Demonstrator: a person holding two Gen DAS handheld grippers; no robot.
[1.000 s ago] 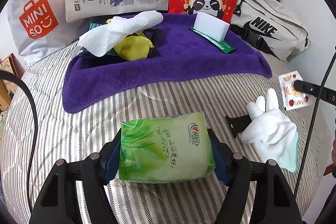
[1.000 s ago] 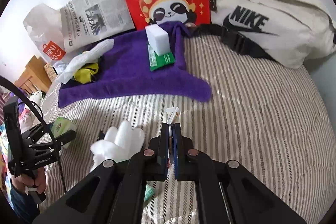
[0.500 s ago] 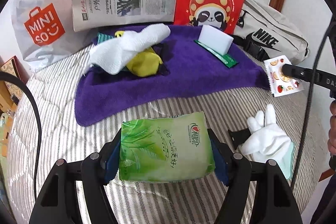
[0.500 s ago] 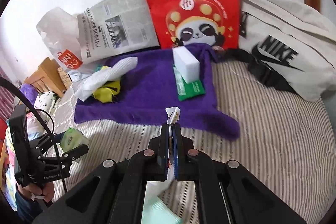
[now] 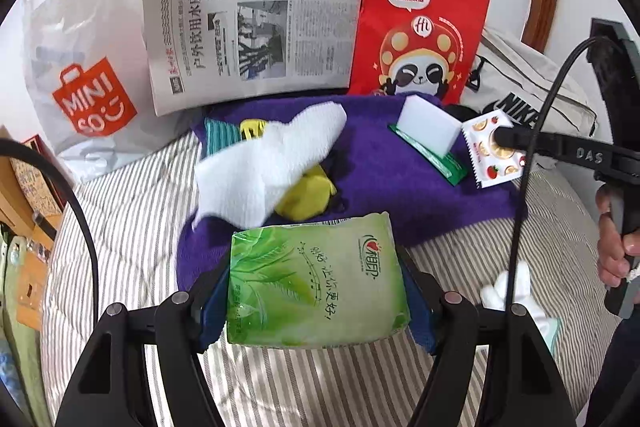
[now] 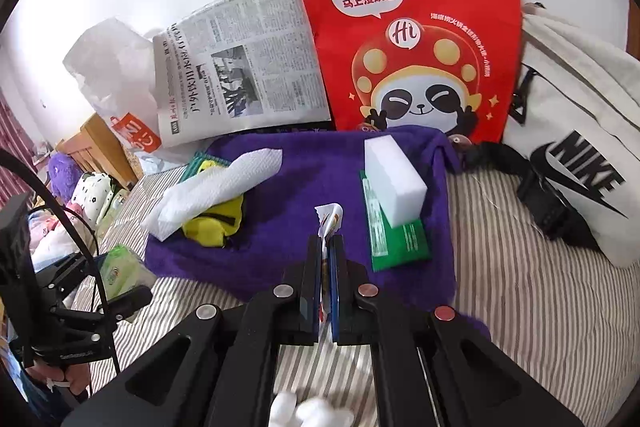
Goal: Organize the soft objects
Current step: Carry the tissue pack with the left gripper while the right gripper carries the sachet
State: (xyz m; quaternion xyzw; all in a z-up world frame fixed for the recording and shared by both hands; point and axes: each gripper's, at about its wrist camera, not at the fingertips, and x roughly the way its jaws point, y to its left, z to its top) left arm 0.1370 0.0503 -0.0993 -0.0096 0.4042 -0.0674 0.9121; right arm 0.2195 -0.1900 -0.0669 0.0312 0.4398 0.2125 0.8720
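On a striped bed [image 5: 132, 227], the left hand-held gripper [image 5: 316, 291] clamps a green tissue pack [image 5: 316, 275] at the near edge of a purple towel [image 5: 384, 183]. The right hand-held gripper [image 6: 329, 259], jaws nearly together, pinches a small fruit-print sachet [image 5: 494, 149] above the towel, near a white sponge block [image 6: 394, 181] and a white cloth [image 5: 272, 167].

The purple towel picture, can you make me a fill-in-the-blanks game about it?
1. The left hand-held gripper holds a ____ tissue pack.
2. The white sponge lies on a green ____.
3. The right hand-held gripper pinches a small ____ with fruit pictures.
4. The panda is on the ____ bag.

Missing words: green; packet; sachet; red
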